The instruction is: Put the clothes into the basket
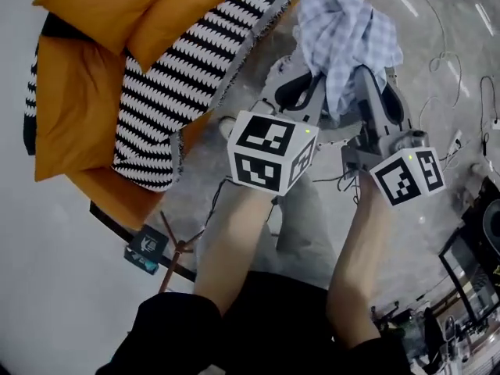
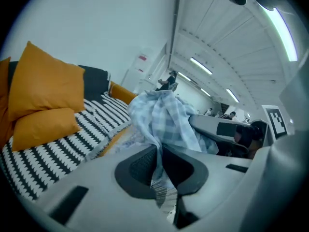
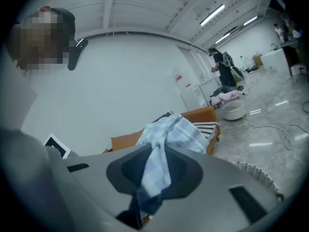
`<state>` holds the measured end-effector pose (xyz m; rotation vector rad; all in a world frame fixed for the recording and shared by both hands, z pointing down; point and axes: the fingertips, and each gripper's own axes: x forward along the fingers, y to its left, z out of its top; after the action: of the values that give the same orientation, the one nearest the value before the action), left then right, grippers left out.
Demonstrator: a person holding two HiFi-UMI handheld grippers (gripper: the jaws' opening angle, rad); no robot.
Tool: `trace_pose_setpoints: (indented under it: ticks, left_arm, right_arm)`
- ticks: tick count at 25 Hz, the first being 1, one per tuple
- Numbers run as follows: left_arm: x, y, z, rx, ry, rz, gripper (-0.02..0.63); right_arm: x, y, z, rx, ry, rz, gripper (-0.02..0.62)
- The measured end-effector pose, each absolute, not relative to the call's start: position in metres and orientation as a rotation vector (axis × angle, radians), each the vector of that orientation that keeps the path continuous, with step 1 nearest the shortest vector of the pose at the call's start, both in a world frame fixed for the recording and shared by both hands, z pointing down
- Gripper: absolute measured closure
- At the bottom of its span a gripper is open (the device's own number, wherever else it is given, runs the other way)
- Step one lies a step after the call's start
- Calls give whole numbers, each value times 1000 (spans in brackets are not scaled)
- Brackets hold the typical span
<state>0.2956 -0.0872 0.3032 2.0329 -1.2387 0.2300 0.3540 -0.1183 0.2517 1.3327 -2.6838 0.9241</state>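
A blue-and-white checked cloth (image 1: 344, 37) hangs bunched in the air between both grippers, over the grey floor beside the sofa. My left gripper (image 1: 301, 92) is shut on one fold of it. In the left gripper view the cloth (image 2: 161, 120) runs down between the dark pads of the left gripper (image 2: 158, 166). My right gripper (image 1: 375, 92) is shut on another fold. In the right gripper view the cloth (image 3: 171, 132) is pinched in the right gripper (image 3: 152, 170) and drapes over it. A pale woven rim (image 3: 256, 174) shows low at the right; I cannot tell whether it is the basket.
An orange sofa (image 1: 78, 108) with orange cushions (image 1: 117, 6) and a black-and-white zigzag throw (image 1: 187, 69) lies to the left. Cables (image 1: 453, 61) trail over the floor at the right. A white tub (image 3: 232, 109) with clothes and a person (image 3: 222, 69) stand far off.
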Motion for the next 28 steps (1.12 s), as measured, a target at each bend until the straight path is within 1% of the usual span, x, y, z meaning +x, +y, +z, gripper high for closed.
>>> trace_pose_setpoints:
  ticks: [6, 11, 15, 21, 25, 27, 28]
  left_arm:
    - [404, -91, 322, 2149, -1045, 342, 570]
    - [454, -71, 365, 2147, -924, 455, 570]
    - [461, -71, 396, 2109, -897, 538, 569]
    - [458, -64, 426, 2067, -912, 646, 569]
    - [439, -58, 439, 2012, -960, 693, 569]
    - [424, -59, 449, 2016, -1006, 739, 550]
    - [416, -60, 453, 2020, -1029, 757, 546]
  right_arm:
    - [468, -110, 274, 1618, -2562, 994, 538]
    - [521, -86, 317, 1746, -2421, 1072, 538]
    - [534, -82, 352, 1754, -2332, 1126, 537]
    - [532, -74, 386, 1714, -2231, 1191, 537]
    - [521, -67, 405, 1681, -2151, 1247, 537]
    - [517, -61, 425, 1687, -2058, 1271, 511]
    - [517, -59, 434, 1693, -2010, 1281, 468]
